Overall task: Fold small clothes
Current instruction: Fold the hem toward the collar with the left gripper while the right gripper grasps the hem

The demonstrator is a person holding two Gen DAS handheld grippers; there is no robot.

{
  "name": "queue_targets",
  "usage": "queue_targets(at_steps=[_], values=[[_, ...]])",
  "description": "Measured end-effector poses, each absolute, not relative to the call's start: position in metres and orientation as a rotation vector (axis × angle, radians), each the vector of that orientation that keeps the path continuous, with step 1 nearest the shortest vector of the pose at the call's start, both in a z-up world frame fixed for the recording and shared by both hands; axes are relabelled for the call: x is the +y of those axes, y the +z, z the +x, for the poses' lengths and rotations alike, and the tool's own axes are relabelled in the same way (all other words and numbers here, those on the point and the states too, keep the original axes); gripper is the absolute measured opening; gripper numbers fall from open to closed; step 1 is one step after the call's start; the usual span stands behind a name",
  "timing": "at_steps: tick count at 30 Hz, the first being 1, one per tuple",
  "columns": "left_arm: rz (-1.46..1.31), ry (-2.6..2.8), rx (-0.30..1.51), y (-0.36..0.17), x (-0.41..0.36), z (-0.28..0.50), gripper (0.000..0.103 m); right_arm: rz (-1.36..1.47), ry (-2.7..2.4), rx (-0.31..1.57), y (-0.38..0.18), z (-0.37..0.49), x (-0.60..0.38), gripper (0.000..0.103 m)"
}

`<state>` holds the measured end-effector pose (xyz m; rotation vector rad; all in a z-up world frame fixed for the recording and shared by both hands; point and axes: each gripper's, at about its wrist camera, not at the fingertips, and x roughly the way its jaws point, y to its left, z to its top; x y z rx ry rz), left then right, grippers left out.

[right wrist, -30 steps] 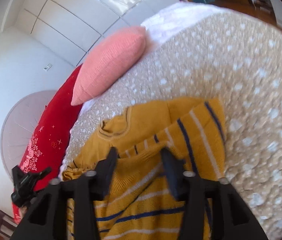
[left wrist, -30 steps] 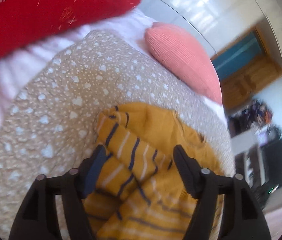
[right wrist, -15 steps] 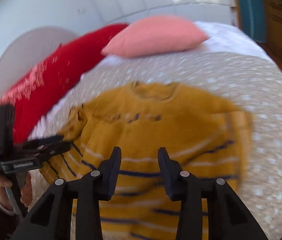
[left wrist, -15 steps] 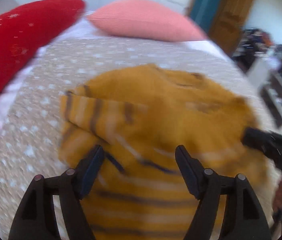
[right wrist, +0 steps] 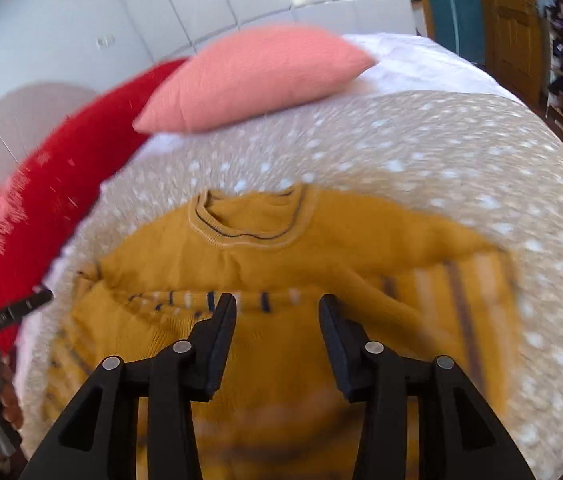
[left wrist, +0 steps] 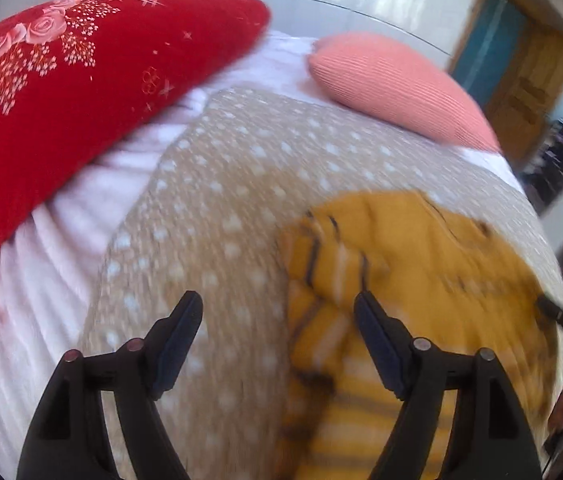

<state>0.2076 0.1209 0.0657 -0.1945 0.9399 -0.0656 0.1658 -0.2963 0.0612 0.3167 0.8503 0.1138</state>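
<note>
Right wrist view: both hand-held grippers, right [right wrist: 277, 312] and left [left wrist: 277, 316], hover wide, empty, above sweater [right wrist: 281, 280].

Each camera sits just behind its own two black fingers and looks forward and down along them onto a bed. The left wrist view hangs close over the dotted beige blanket [left wrist: 221, 184], off the left edge of the mustard sweater [left wrist: 421, 264], facing the red pillow [left wrist: 61, 92] and pink pillow [left wrist: 393, 88] at the head. The right wrist view hovers close over the sweater's middle, facing its collar and the same head end. Both share the sweater, blanket, both pillows and the wooden door [right wrist: 517, 20]; each also catches the other gripper at its edge.
</note>
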Motion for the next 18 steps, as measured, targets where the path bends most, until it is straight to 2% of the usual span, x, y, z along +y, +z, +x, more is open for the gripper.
queue_targets(at_steps=[2, 5, 8, 9, 10, 11, 12, 13, 14, 15, 18], values=[[-0.195, -0.136, 0.956, 0.059, 0.117, 0.188, 0.089, 0.305, 0.098, 0.825, 0.073, 0.127, -0.319, 0.062], [-0.187, -0.195, 1.007, 0.039, 0.111, 0.167, 0.09, 0.255, 0.044, 0.816, 0.077, 0.078, -0.339, 0.07], [-0.164, -0.167, 1.046, 0.019, 0.104, 0.166, 0.09, 0.246, 0.015, 0.868, 0.062, 0.054, -0.347, 0.071], [-0.138, -0.151, 1.049, 0.018, 0.099, 0.166, 0.08, 0.253, 0.015, 0.89, 0.055, 0.052, -0.346, 0.071], [-0.073, -0.106, 1.053, 0.02, 0.092, 0.169, 0.048, 0.265, 0.033, 0.914, 0.047, 0.051, -0.346, 0.066], [-0.049, -0.089, 1.069, 0.021, 0.09, 0.171, 0.032, 0.282, 0.078, 0.943, 0.038, 0.053, -0.342, 0.019], [-0.037, -0.076, 1.083, 0.026, 0.089, 0.174, 0.017, 0.297, 0.113, 0.972, 0.03, 0.056, -0.34, 0.006], [-0.011, -0.04, 1.08, 0.033, 0.091, 0.175, 0.012, 0.302, 0.106, 0.982, 0.028, 0.057, -0.339, 0.004], [0.06, 0.043, 1.05, 0.044, 0.093, 0.176, 0.003, 0.292, 0.076, 0.973, 0.031, 0.057, -0.342, 0.003], [0.164, 0.16, 0.997, 0.055, 0.098, 0.175, 0.0, 0.274, 0.024, 0.963, 0.036, 0.057, -0.349, 0.003], [0.115, 0.181, 0.986, 0.07, 0.125, 0.172, 0.0, 0.218, -0.106, 0.961, 0.041, 0.054, -0.369, 0.003]])
